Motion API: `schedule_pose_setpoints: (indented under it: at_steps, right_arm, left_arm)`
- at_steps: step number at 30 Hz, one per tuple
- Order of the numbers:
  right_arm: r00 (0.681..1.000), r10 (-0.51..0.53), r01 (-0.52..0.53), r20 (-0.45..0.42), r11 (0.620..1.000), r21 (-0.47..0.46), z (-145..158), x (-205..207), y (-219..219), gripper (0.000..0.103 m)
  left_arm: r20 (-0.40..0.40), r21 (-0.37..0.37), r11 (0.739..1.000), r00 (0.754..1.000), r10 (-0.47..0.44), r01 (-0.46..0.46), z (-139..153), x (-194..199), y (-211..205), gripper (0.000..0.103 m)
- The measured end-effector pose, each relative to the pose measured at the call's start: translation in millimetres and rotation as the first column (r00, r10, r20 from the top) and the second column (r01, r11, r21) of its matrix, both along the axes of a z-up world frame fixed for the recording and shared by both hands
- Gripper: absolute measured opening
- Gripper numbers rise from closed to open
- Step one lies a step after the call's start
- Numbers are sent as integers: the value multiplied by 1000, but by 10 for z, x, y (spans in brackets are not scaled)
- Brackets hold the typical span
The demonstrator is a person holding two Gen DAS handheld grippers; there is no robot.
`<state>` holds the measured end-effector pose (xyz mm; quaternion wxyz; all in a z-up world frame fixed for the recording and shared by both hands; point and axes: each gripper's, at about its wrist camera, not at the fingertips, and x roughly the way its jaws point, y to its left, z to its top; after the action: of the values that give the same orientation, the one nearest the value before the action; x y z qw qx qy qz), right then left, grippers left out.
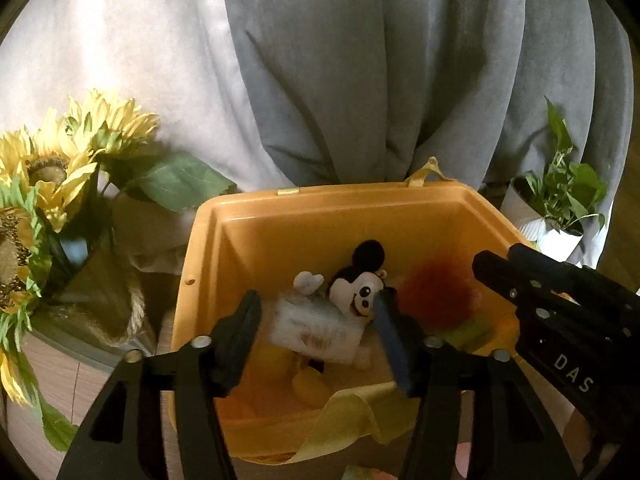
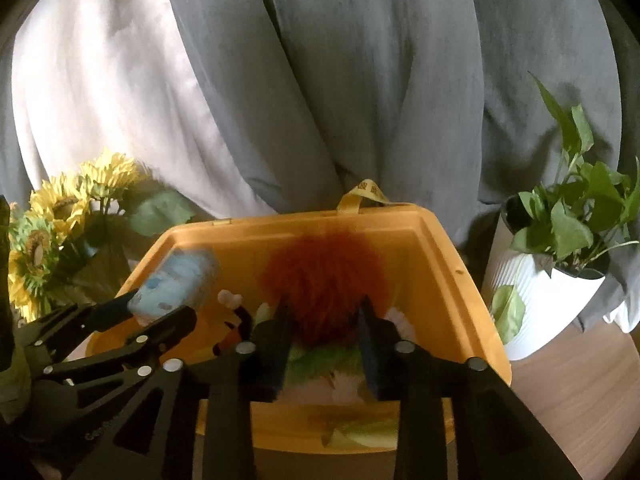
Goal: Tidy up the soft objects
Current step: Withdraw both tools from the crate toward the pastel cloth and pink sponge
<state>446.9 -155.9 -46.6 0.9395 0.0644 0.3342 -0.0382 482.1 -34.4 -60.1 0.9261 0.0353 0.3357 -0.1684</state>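
Beside sunflowers [image 1: 60, 168], both hand-held grippers [image 1: 318, 316] [image 2: 325, 316] clamp toys over bin [image 1: 256, 216].

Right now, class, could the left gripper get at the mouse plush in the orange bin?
Probably not yet: the left gripper seems to hold a pale packet that covers the mouse plush. The orange bin is open on top.

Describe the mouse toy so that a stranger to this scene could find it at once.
Find the orange bin in front of the grey curtain. Inside it, between the fingers of the left gripper, is the mouse plush. Unlike the red fluffy toy beside it, it has a white smiling face and a round black ear.
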Motion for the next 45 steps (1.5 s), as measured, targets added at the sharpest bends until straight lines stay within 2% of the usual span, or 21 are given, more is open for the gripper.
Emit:
schedule_pose_setpoints:
  at_steps: [2,16,19,27,37,45]
  right_arm:
    - [1000,-9,9,3,1000,-6,15,-13,-5,45]
    - [998,-36,36,55,999,1,289,-346,-44,49]
    - [997,-45,45,69,999,-2,358,-444,-38,54]
    - [993,-52,54,102,998,-16,514,-744,17,55]
    - [992,-70,73,103,997,-21,571,-1081,71,61]
    - [995,-73,74,66,997,-12,489,-1239,74,61]
  left_arm:
    - [6,2,1000,1000,6,-6,17,-26,9,64]
    - [57,-18,999,997,44,-43,296,-384,126,71]
    - [67,-19,999,997,49,-47,353,-487,150,72]
    - [110,-14,999,993,49,-48,484,-804,211,75]
    - [124,3,999,991,42,-43,504,-1125,244,79]
    - [91,15,999,995,30,-31,382,-1306,244,80]
